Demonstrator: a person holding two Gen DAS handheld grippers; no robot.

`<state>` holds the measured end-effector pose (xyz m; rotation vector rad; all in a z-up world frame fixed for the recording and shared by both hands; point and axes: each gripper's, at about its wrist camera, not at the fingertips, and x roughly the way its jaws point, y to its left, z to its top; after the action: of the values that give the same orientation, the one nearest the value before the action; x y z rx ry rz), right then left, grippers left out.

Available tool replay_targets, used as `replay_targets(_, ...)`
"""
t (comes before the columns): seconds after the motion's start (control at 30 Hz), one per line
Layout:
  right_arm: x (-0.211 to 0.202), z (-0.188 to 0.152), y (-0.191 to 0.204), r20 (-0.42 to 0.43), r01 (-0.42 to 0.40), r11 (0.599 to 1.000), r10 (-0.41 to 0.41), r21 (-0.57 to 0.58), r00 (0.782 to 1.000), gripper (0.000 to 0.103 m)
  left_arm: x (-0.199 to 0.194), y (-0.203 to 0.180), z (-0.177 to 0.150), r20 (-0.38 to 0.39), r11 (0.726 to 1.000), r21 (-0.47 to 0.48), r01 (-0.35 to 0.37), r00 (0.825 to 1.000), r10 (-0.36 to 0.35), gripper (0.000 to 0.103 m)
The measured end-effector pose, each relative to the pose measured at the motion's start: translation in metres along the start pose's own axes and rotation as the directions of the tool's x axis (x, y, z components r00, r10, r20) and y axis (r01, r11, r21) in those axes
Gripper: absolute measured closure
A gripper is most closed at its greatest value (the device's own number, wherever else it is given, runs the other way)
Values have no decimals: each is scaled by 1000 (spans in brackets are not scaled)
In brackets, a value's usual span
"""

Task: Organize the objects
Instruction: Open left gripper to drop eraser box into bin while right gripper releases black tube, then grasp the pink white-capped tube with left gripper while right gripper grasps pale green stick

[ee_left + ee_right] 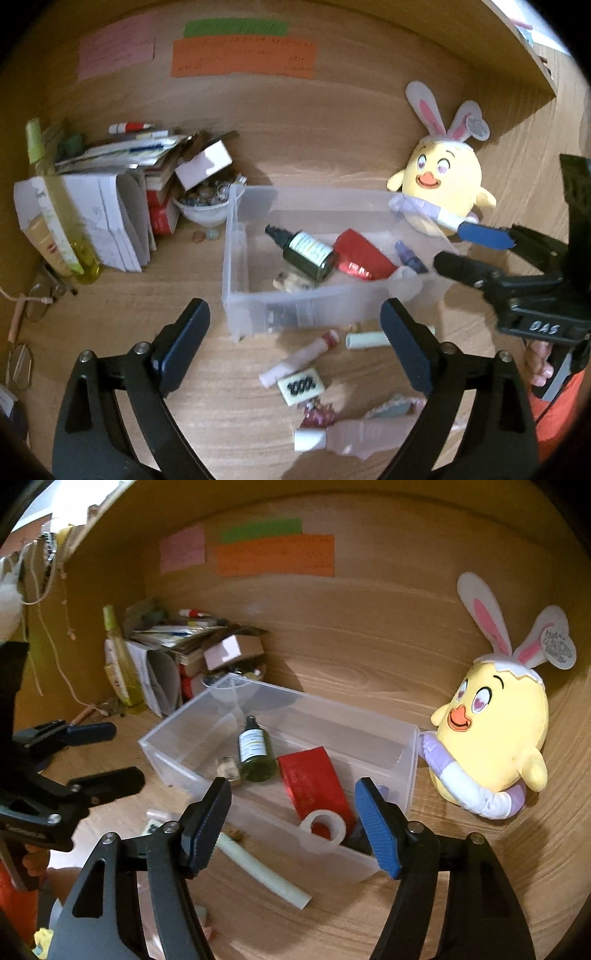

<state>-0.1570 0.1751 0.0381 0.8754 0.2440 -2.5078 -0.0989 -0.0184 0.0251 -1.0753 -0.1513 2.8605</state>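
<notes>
Clearly, from the left wrist view, the left hand-held gripper (295,345) stands wide with nothing between its pads, poised over the near wall of the clear plastic bin (314,314) on the desk (207,398). Inside the bin lie a dark green dropper bottle (308,253) and a red packet (364,258); loose on the desk in front are a white tube with a red cap (297,360), a pale green stick (365,339), a small card with black beads (301,386) and a pink-capped flat tube (354,435). These small pieces look light and rigid; the round tubes would likely roll, so a pinch across the middle of the barrel seems safest. The right hand-held gripper (469,247) shows at the bin's far right corner, parted and empty. Next, in the right wrist view, the right hand-held gripper (291,825) hangs half open over the bin's near corner, gripping nothing, above a roll of clear tape (323,829) resting inside on the red packet. The dropper bottle looks like glass, probably slick and breakable, best taken around its body. The yellow plush chick (491,731) beside the bin is soft and would squash under any grip.
</notes>
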Motion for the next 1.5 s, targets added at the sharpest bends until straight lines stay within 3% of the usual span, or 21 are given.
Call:
replay_targets(0.33,-13,-24,21,-2,-40,998,40,-44,999,37,1,7,-35,-83,1000,-7,2,997,-2,8)
replay_targets(0.7,6,-48,27,-84,-26,997,20,-75,996,37,11,6,-74,-179,999,-14,38,983,-40,10)
replay_targets(0.77,13,-51,27,-102,-24,997,16,-78,995,37,13,4,-80,-196,999,-10,52,979,-53,25)
replay_targets(0.9,29,-55,32,-156,-27,994,10,-105,988,38,13,3,-87,-206,996,-20,86,975,-89,33)
replay_targets(1.03,47,-58,38,-204,-23,990,-6,-138,979,46,12,4,-88,-204,989,-47,141,968,-148,47)
replay_targets(1.27,73,-60,42,-258,-17,988,-24,-154,966,48,11,7,-90,-192,973,-84,216,954,-229,64)
replay_targets(1.37,80,-61,42,-278,-34,987,-11,-157,960,62,8,8,-90,-181,975,-79,208,959,-219,68)
replay_targets(1.5,77,-61,44,-274,-44,985,-4,-168,962,71,-1,10,-90,-155,981,-71,180,970,-189,71)
